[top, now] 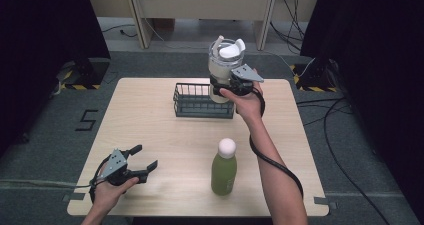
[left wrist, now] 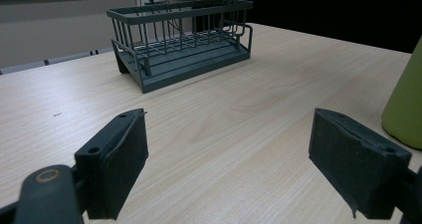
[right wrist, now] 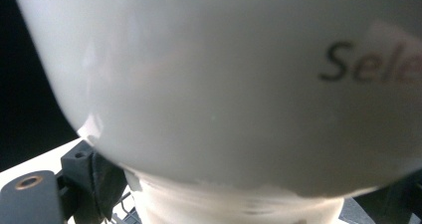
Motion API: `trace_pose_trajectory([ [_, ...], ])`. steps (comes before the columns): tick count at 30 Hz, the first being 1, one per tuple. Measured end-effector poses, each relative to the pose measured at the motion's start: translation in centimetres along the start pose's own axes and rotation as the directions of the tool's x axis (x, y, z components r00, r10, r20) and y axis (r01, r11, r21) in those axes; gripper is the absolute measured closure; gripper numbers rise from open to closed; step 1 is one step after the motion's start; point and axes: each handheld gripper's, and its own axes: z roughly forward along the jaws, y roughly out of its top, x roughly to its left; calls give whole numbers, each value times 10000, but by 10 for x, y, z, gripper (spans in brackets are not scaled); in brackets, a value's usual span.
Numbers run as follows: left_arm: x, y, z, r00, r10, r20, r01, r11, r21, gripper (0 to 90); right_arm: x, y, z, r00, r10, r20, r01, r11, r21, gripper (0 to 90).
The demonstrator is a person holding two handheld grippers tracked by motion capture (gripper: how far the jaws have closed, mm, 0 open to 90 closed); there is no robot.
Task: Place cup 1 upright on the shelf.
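We see the right hand-held gripper [top: 226, 88] clamped on the lower part of a white cup [top: 225, 65], holding it upright in the air above the right end of the wire basket [top: 195, 101] at the far side of the surface [top: 150, 130]. The left hand-held gripper [top: 146, 160] rests at the near left, jaws wide apart and empty. A green bottle [top: 224, 167] stands near, right of centre.

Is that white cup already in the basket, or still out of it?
Out. The right gripper holds the cup upright in the air above the basket's right end, and the basket's inside looks empty.
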Motion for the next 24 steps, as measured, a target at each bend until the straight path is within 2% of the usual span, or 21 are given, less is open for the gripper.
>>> trace_pose_trajectory([
  [24,1,0,0,10000,-28,-2,28,10000,-31,150,-10,-8,37,9980,186,603,-215,9986,481,104],
])
